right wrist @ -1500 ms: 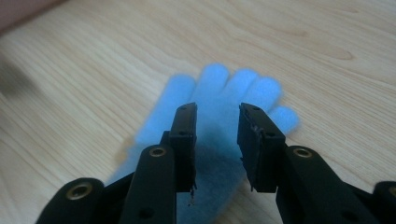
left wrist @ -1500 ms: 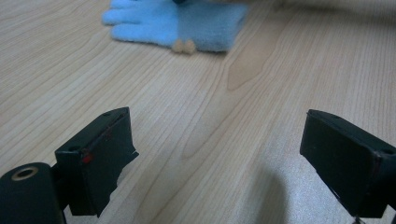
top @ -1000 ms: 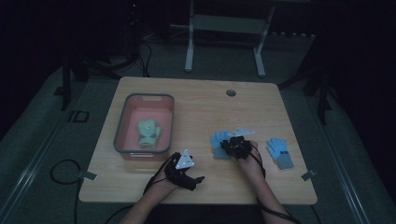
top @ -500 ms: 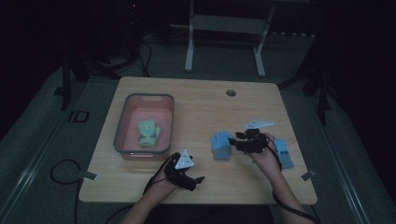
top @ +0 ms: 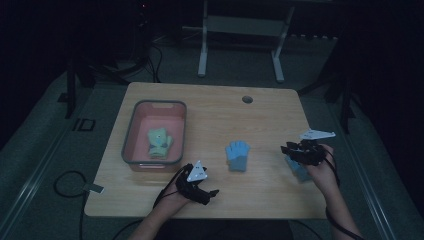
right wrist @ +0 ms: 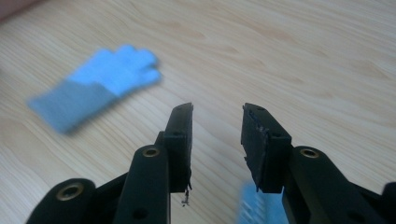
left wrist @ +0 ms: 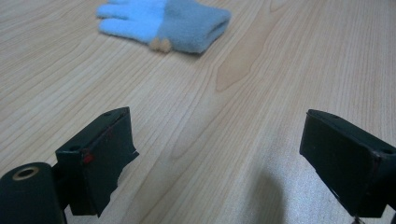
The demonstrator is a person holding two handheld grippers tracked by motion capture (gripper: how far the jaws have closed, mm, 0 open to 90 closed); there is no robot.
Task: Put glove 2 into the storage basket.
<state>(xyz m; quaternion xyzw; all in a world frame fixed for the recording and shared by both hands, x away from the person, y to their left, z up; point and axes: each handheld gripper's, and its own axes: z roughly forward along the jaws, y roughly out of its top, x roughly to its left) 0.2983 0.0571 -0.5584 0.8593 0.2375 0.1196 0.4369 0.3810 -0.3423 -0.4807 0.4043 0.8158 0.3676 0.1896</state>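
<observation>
A blue glove (top: 237, 156) lies flat on the middle of the wooden table (top: 210, 107); it is the blue glove (left wrist: 163, 23) far ahead in the left gripper view and the blurred blue glove (right wrist: 95, 86) at upper left in the right gripper view. A second blue glove (top: 299, 170) lies at the right, partly under the right hand. My right gripper (top: 287, 149) hovers above it, jaws apart and empty (right wrist: 217, 121); they have just been closing. My left gripper (top: 212, 193) rests near the front edge, wide open and empty (left wrist: 219, 135).
A pink bin (top: 131, 131) with a grey rim stands at the table's left and holds a pale green glove (top: 159, 142). A round cable hole (top: 247, 99) sits near the far edge. A metal frame (top: 240, 30) stands on the floor behind the table.
The right hand moved right and rose, away from the middle blue glove, which now lies alone on the table. The left hand stayed put.
</observation>
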